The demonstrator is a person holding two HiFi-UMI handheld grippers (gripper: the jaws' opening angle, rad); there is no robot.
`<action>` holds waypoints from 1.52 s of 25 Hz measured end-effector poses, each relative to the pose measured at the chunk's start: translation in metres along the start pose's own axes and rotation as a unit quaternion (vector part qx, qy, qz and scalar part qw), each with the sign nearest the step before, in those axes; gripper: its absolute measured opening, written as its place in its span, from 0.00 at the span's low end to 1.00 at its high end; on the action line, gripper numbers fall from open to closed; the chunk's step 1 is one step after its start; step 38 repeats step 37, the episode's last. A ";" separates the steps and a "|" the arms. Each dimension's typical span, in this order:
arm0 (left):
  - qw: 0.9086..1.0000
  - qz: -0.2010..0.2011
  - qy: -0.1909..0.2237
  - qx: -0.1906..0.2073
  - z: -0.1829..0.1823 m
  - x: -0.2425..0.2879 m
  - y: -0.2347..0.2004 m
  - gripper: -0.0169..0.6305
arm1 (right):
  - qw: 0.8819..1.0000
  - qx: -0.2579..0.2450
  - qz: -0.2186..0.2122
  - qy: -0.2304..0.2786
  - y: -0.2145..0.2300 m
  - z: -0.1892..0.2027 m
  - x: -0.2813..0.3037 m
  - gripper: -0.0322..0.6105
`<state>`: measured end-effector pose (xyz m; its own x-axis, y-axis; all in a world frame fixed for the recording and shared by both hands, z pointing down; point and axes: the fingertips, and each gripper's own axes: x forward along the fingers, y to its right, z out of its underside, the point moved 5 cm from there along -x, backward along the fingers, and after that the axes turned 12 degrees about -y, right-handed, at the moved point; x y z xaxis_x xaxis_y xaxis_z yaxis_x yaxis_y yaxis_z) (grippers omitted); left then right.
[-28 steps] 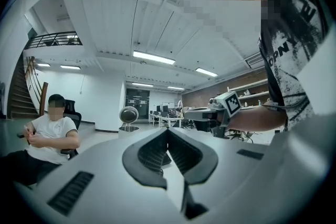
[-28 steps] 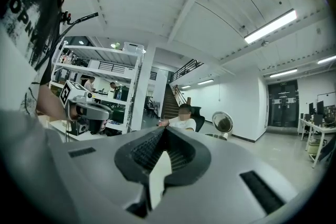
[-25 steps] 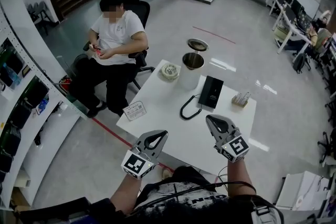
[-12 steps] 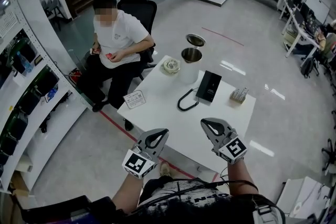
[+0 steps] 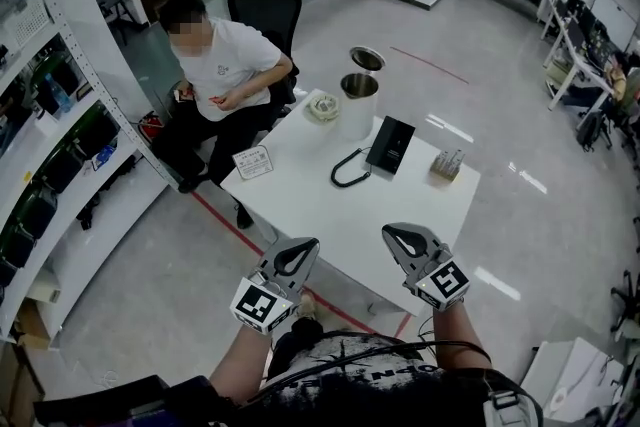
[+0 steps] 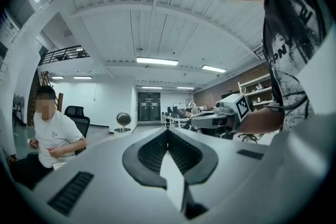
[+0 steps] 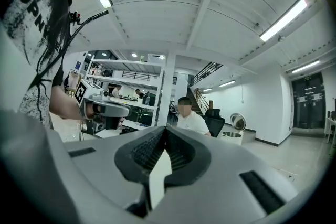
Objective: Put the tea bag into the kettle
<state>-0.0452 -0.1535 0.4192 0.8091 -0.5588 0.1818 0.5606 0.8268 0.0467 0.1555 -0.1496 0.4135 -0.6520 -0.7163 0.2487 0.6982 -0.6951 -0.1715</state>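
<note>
The kettle [image 5: 357,107] stands open on the table [image 5: 320,205] — left claw [image 5: 303,248] and right claw [image 5: 393,235] clenched, empty.

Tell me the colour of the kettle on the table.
The kettle has a white body and a silvery metal rim; the head view shows it best.

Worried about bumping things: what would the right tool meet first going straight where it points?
Probably nothing on the table: the right tool points level over it, left of the kettle, toward the seated person. Depth is unclear.
</note>
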 end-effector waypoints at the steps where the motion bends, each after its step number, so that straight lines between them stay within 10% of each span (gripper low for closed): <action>1: 1.000 -0.001 0.000 0.003 -0.001 -0.001 0.004 0.05 | 1.000 -0.001 0.000 0.000 -0.001 0.001 -0.003 0.07; 38: 1.000 0.006 -0.001 0.024 -0.019 0.024 0.024 0.05 | 1.000 -0.006 0.011 0.006 0.013 0.015 -0.030 0.06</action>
